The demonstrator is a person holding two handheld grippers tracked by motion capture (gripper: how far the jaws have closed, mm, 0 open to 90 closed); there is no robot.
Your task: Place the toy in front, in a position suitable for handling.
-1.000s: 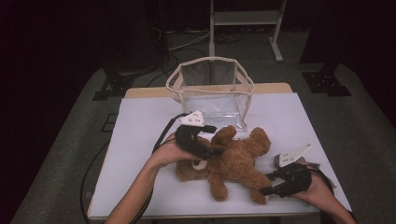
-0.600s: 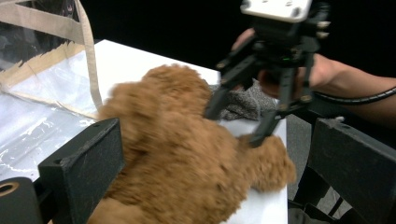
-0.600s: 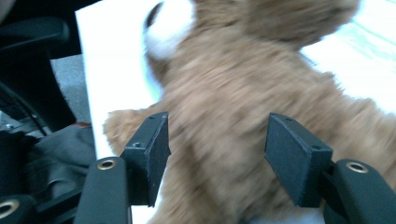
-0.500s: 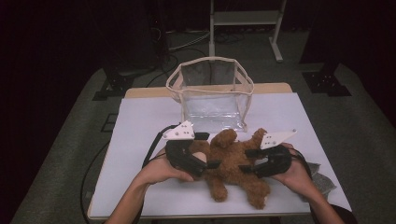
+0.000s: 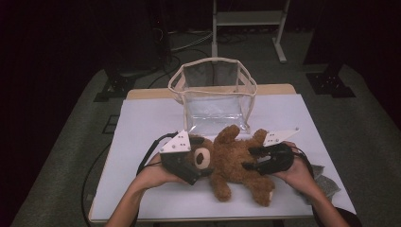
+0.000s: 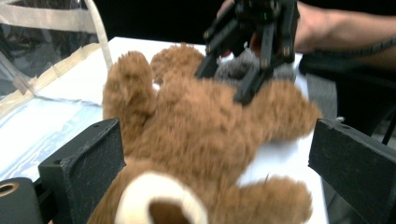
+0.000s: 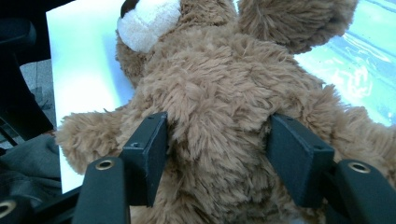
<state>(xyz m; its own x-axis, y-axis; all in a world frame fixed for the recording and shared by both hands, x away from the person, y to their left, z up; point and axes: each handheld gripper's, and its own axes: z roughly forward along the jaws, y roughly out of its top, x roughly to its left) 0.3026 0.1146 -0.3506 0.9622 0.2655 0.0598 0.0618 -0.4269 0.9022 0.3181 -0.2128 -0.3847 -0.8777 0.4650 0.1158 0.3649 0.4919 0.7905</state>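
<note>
In the high view a brown teddy bear (image 5: 234, 163) lies on its back on the white table (image 5: 142, 123), just near of a clear plastic bag (image 5: 215, 94). The left gripper (image 5: 201, 165) is at its head, the right gripper (image 5: 250, 158) at its belly.

In the left gripper view the jaws have just been opening and stand wide apart on either side of the bear's head (image 6: 159, 205), neither one pressing on it.

In the right gripper view the jaws, just opened wider, press into the fur of the bear's body (image 7: 219, 121) from both sides.
</note>
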